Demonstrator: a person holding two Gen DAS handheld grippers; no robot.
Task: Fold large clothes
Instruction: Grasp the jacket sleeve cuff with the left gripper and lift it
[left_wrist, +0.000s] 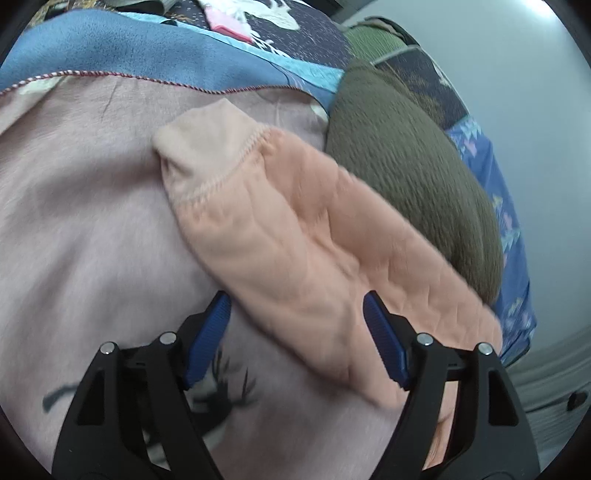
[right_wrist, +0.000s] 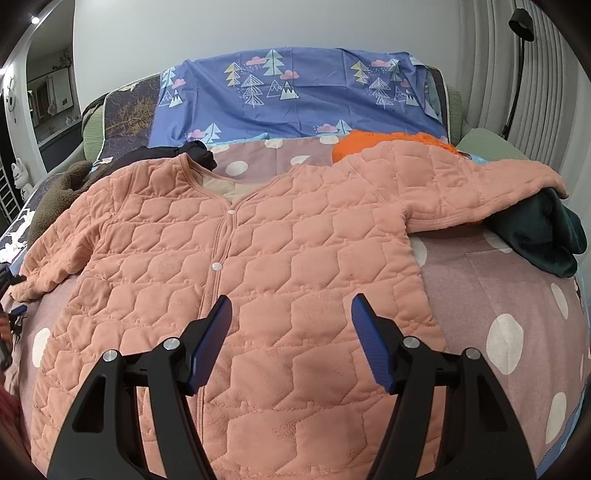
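Note:
A peach quilted jacket (right_wrist: 258, 280) lies flat, front up and snapped shut, on a pink spotted blanket (right_wrist: 498, 295). Its right sleeve (right_wrist: 480, 199) stretches out over a dark green garment. Its left sleeve (left_wrist: 295, 240), with a pale cuff (left_wrist: 207, 155), lies on the pink blanket in the left wrist view. My left gripper (left_wrist: 295, 314) is open, with the sleeve between its fingers and not gripped. My right gripper (right_wrist: 291, 314) is open and empty above the jacket's lower front.
A brown fleece garment (left_wrist: 406, 177) lies beside the left sleeve. A dark green garment (right_wrist: 543, 236) and an orange one (right_wrist: 369, 147) lie at the right. A black garment (right_wrist: 184, 155) lies by the collar. A blue tree-print sheet (right_wrist: 295, 96) covers the back.

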